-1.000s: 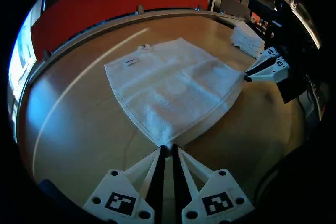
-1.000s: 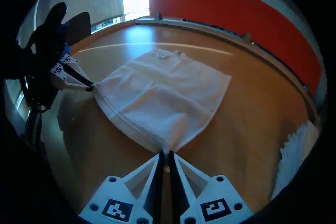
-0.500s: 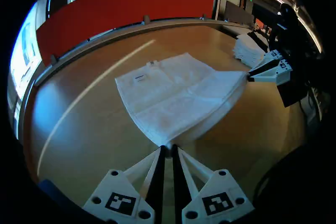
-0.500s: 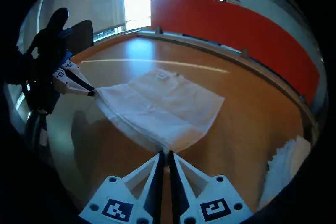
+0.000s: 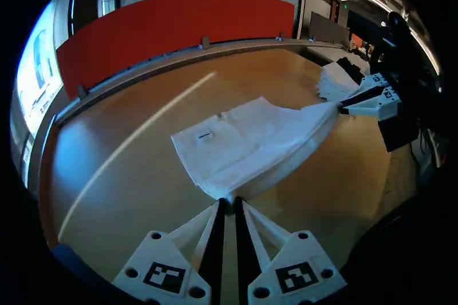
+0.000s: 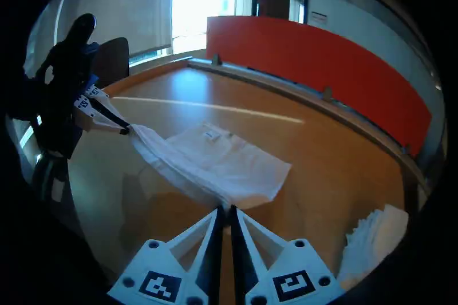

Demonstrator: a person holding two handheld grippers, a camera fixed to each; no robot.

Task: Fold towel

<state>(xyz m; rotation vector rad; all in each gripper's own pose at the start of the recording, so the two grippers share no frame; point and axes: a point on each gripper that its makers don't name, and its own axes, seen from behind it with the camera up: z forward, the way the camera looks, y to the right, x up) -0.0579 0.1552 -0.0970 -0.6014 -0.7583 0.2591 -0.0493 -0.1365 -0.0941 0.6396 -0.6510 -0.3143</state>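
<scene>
**Left claw** (image 5: pixel 229 204): fingers drawn almost together, pinching one near corner of the towel (image 5: pixel 252 136). **Right claw** (image 6: pixel 226 209): closed the same way on the other near corner. Between the two I held the near edge stretched taut and raised off the surface (image 5: pixel 131 190). A second before, the cloth had lain almost flat. By this moment its near half sloped up to the claws, while the far edge, with its label (image 5: pixel 204 135), rested on the wood. The towel sat about mid-surface, well apart from the stack of folded towels (image 5: pixel 335 79) and short of the red partition (image 5: pixel 172 24) behind. I judged the fold to be only just begun, since the lifted edge had yet to be carried across and laid on the far edge with the corners matched
</scene>
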